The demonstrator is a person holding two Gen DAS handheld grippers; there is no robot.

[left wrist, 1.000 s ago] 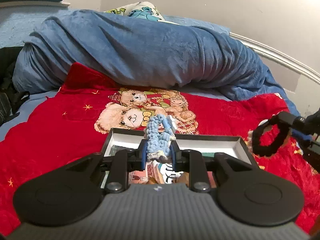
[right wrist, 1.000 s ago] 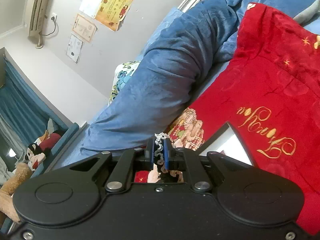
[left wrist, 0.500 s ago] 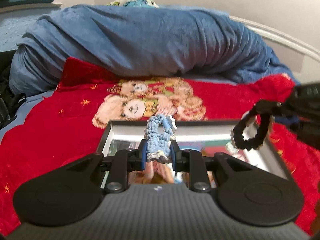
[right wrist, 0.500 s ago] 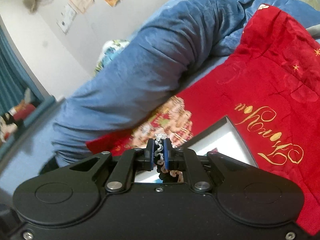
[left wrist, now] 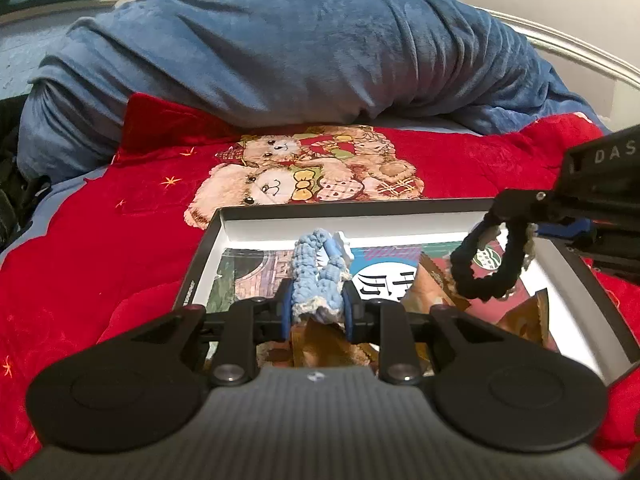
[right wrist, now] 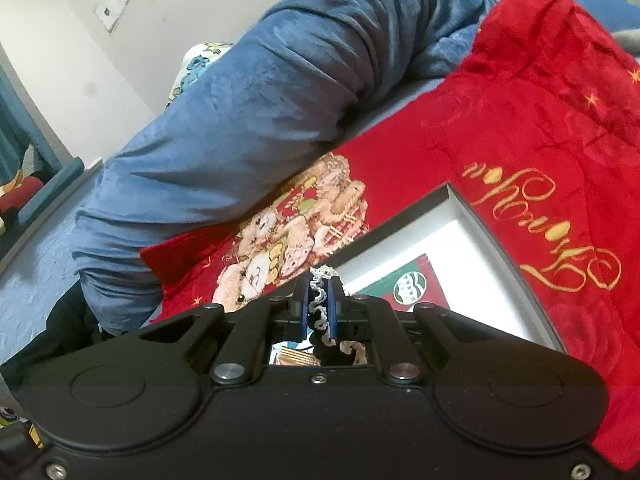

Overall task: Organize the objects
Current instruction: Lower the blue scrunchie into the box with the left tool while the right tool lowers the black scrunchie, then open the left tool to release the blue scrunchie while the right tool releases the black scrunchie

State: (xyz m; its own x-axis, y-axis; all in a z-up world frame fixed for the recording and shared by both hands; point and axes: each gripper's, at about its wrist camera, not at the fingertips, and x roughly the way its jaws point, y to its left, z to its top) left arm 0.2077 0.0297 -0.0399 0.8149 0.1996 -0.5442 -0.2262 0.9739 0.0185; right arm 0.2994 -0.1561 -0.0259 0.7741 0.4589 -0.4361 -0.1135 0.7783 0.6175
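- Left wrist view, far left: a red plush blanket with gold stars (left wrist: 100, 248) covers the bed and bears a printed group of teddy bears (left wrist: 308, 172) at its middle.
- Behind it, along the head edge of the bed, lies a rolled blue fleece blanket (left wrist: 280, 52).
- On the red blanket stands a shallow rectangular box with dark outer walls and a white inside (left wrist: 224, 236), its far edge just below the bear print.
- Inside the box lie flat printed packets: one with a green round logo (left wrist: 486, 258) and crinkled brown wrappers (left wrist: 524, 316).
- Left tongs (left wrist: 317, 309): pinching a light blue crocheted scrunchie with a cream edge (left wrist: 316, 276), which stands up between the blue pads over the middle of the box.
- Further right, the right tongs (left wrist: 516, 226) reach in from the right edge and pinch a black crocheted scrunchie with a pale trim (left wrist: 492, 264); the loop hangs over the right part of the box, above the packets. Whether it touches them I cannot tell.
- Right wrist view, left side: the blue fleece blanket (right wrist: 260, 100) runs diagonally, the bear print (right wrist: 296, 240) below it.
- Middle: the right tongs (right wrist: 319, 304) are pressed together on the black scrunchie (right wrist: 319, 312), its white trim showing between the pads.
- Right of them: the far corner of the box (right wrist: 460, 208) and the packet with the green logo (right wrist: 408, 286), then red blanket (right wrist: 540, 120) with gold script lettering (right wrist: 548, 224).
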